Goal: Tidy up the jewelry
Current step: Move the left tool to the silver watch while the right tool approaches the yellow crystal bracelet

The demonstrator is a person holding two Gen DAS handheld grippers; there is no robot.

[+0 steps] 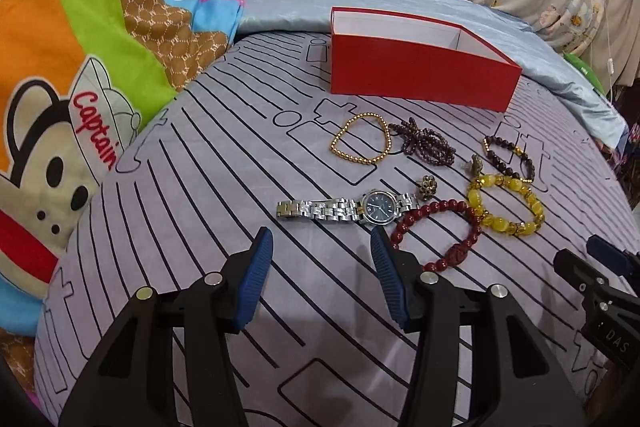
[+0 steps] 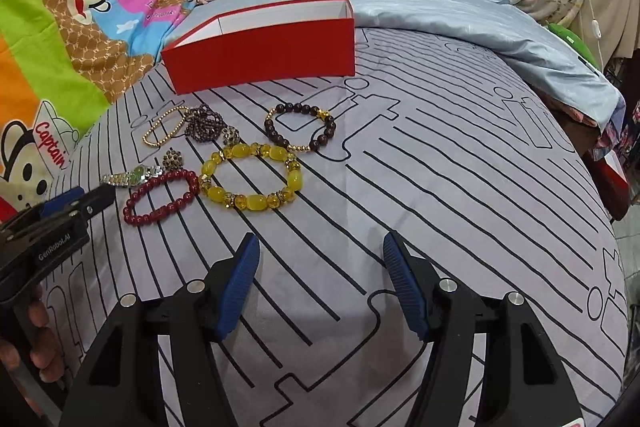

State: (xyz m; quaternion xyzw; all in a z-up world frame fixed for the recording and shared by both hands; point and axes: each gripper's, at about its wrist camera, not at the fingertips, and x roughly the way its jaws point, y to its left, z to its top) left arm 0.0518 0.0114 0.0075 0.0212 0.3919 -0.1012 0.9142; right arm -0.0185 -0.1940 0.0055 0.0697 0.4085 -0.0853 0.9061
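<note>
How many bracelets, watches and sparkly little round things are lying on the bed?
Bracelets: 5: gold bead bracelet, purple bead bracelet, dark brown bracelet, yellow bracelet, red bracelet
Watches: 1: silver watch
Sparkly round ornaments: 2
Total: 8

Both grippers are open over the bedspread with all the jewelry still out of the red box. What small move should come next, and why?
Probably ease the left gripper forward and down onto the silver metal-link watch. It lies just ahead of the open jaws, nearer than the other pieces, nothing is held, and the open red cardboard box beyond shows only its white inside walls.
</note>
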